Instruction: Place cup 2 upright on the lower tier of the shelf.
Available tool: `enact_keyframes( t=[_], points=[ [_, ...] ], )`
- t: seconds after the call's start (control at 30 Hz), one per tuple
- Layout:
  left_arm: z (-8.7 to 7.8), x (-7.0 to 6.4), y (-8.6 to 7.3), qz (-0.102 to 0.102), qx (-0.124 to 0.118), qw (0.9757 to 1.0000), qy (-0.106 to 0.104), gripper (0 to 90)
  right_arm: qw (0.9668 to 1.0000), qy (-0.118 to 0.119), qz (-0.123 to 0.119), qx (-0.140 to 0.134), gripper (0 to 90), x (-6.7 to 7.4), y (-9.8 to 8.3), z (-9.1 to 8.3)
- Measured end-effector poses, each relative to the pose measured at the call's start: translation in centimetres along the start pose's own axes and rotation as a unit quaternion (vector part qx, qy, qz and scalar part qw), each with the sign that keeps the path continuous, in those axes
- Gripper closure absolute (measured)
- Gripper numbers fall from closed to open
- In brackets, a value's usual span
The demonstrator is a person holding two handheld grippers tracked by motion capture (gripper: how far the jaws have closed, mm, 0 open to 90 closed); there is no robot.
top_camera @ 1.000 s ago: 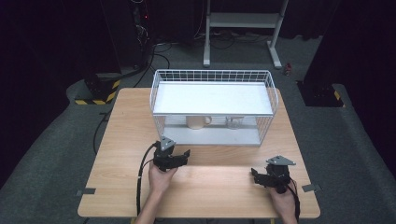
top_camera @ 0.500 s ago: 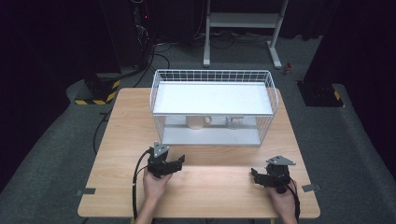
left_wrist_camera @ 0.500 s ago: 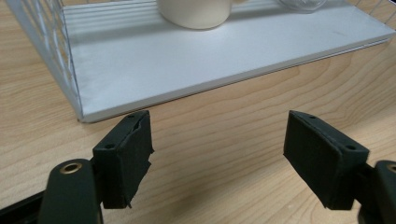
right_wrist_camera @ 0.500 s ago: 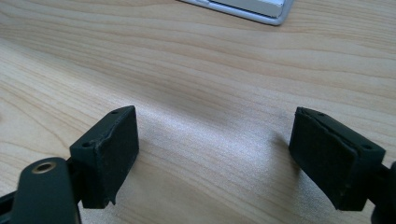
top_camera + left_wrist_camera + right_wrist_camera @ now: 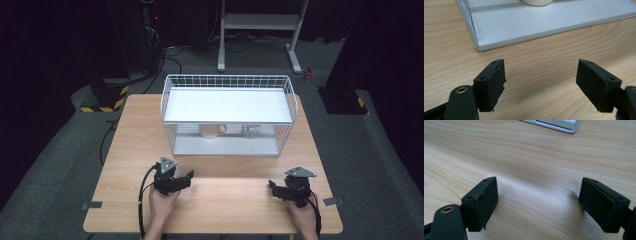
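Note:
A white wire rack stands at the back of the wooden table. On its lower shelf sit a cream mug and a clear glass. My left gripper rests low over the table's front left, held by a hand, its jaws open with nothing between them. In the left gripper view the gripper faces the rack's lower shelf, with the mug's base at the top edge. My right gripper sits at the front right, open and empty; the right gripper view shows the gripper over bare wood.
The rack's solid white top shelf covers most of its lower level. A metal stand and cables lie on the dark floor behind the table. Grey tape tabs mark the table's front corners.
My left gripper has drawn back from the rack toward the table's front edge and sunk a little. The right gripper has stayed put.

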State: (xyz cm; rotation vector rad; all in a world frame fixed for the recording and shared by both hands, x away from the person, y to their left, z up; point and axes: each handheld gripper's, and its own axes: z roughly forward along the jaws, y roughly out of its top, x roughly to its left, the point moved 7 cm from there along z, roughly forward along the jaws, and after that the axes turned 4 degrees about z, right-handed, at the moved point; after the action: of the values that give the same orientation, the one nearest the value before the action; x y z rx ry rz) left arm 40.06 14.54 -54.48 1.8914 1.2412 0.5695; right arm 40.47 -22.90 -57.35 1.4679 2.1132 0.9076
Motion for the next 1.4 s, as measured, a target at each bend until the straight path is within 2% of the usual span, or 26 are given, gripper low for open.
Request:
enact_keyframes(
  t=[0.53, 0.77, 1.17, 1.4],
  points=[
    [-0.6, 0.7, -1.6, -0.011, 0.007, 0.9999, 0.009, 23.4, 1.0, 0.0, 0.001, 0.0, 15.8, 0.0, 0.0, 0.0],
    [-0.7, 1.0, -2.4, -0.013, 0.013, 0.9996, 0.02, 23.3, 1.0, 0.0, 0.0, 0.0, 15.8, 0.0, 0.0, 0.0],
    [-0.7, 1.5, -3.6, 0.004, 0.035, 0.9985, 0.043, 22.9, 1.0, 0.0, 0.001, 0.0, 15.8, 0.0, 0.0, 0.0],
    [-0.5, 1.6, -4.0, 0.019, 0.05, 0.9968, 0.06, 21.7, 1.0, 0.0, 0.001, 0.0, 15.8, 0.0, 0.0, 0.0]
  ],
)
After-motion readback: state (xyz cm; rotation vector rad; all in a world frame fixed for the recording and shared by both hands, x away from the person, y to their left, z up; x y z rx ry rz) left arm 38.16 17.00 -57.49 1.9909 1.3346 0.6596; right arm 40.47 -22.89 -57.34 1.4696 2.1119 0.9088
